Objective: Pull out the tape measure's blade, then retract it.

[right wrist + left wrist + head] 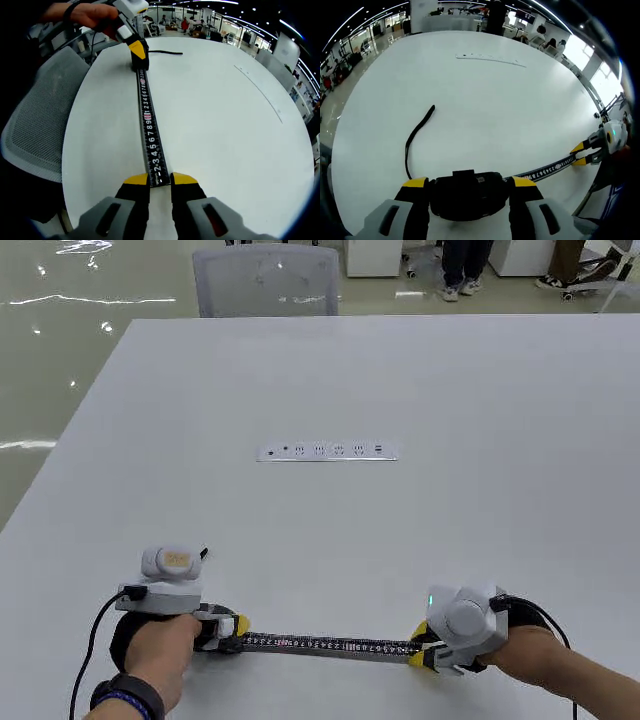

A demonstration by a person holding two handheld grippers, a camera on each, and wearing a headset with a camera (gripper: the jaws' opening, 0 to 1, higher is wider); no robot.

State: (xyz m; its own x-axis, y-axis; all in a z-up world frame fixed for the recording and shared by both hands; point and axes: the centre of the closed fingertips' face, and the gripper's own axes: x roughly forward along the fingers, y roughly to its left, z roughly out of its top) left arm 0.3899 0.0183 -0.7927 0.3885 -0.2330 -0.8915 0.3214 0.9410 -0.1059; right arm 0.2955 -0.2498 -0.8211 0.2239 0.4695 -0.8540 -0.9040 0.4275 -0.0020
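where blade [149,122] ends, right claw [160,178] pinches it.

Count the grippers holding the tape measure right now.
2. The left gripper, near left in the head view, is shut on the case; the right gripper, near right, is shut on the blade end.

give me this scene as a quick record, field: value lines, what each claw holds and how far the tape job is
surface: white table
tape measure case: black, at the near left edge
blade: pulled out, stretched straight between the two claws, numbers up
left claw: shut on the tape measure case
right claw: shut on the blade at its free end
strap: black, lying loose on the table beyond the case
power strip: mid table, apart from the work
task stage: blade out, not yet retracted
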